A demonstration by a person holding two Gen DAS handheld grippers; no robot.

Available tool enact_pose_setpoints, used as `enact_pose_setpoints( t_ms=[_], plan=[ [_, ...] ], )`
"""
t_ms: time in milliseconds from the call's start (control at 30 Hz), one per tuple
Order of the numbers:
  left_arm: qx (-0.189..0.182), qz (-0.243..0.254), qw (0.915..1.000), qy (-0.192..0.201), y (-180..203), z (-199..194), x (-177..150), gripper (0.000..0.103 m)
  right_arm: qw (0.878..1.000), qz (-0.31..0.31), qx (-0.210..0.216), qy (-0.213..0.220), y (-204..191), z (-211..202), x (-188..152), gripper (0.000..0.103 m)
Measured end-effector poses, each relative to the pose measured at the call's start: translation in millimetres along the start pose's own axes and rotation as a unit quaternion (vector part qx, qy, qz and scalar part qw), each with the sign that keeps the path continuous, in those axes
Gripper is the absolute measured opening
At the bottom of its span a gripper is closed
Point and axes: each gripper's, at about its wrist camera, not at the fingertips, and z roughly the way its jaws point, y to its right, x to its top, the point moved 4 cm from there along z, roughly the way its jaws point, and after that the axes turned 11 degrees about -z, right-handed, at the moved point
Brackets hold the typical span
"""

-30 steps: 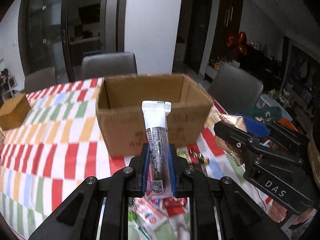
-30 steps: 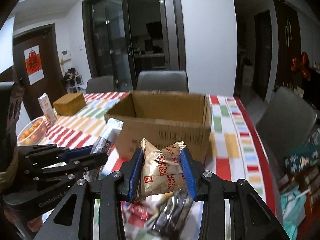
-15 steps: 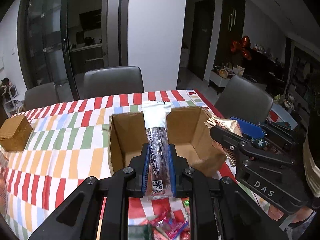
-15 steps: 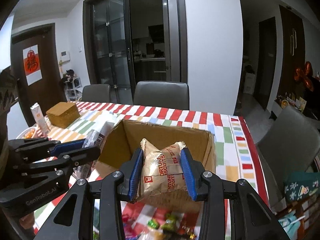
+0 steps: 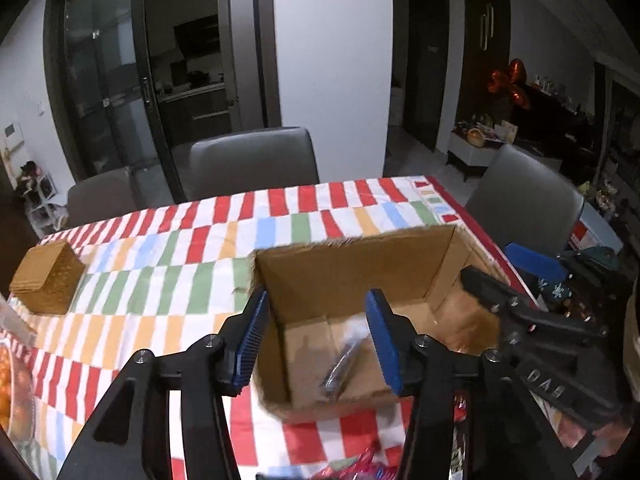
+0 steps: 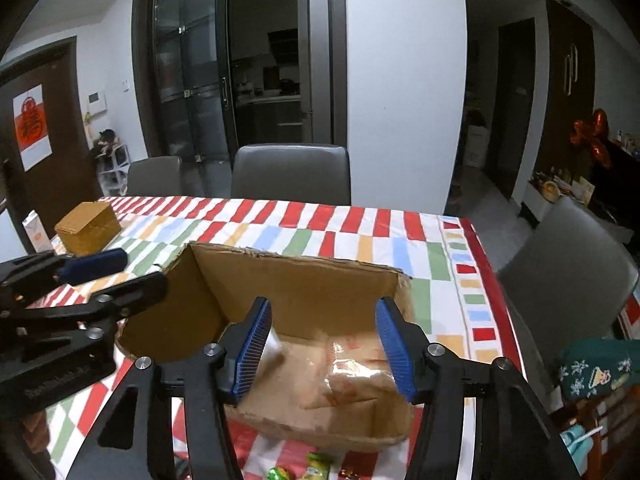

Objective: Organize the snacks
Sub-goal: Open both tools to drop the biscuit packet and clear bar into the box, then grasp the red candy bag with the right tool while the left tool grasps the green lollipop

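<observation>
Both tilted down over the box (image 5: 352,280) on the bench (image 5: 160,280), left gripper (image 5: 316,336) and right gripper (image 6: 324,346) side by side, fingers just spread and pinching nothing, bar (image 5: 340,364) and biscuit pack (image 6: 352,384) lying blurred inside the box below.

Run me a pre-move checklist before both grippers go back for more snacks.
1. Left gripper jaws open, nothing between them: ok.
2. Right gripper jaws open, nothing between them: ok.
3. Long snack bar inside the cardboard box: ok, though blurred.
4. Biscuit packet inside the box: ok, also blurred.
5. Packets settled on the box floor: cannot tell.
6. More loose snacks on the tablecloth near the box: ok.
</observation>
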Motion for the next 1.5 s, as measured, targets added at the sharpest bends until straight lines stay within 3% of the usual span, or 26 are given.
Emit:
enact_pose_setpoints(
  t_ms=[333,700,1000,1500],
  plan=[
    [-0.013,0.004,0.9998,0.011,-5,-48,-45,0.054,0.999,0.010,0.022,0.022,-15,-50,-34,0.056],
    [-0.016,0.006,0.9997,0.015,-12,-95,-99,0.057,0.997,-0.026,0.068,0.031,-57,-93,-74,0.056],
    [-0.006,-0.006,0.9997,-0.025,-20,-96,-153,0.057,0.993,-0.062,0.103,-0.011,-84,-95,-115,0.056],
    [-0.001,-0.028,0.9919,-0.124,-37,-48,-226,0.057,0.977,-0.113,0.141,-0.113,-110,-57,-176,0.055]
  ],
)
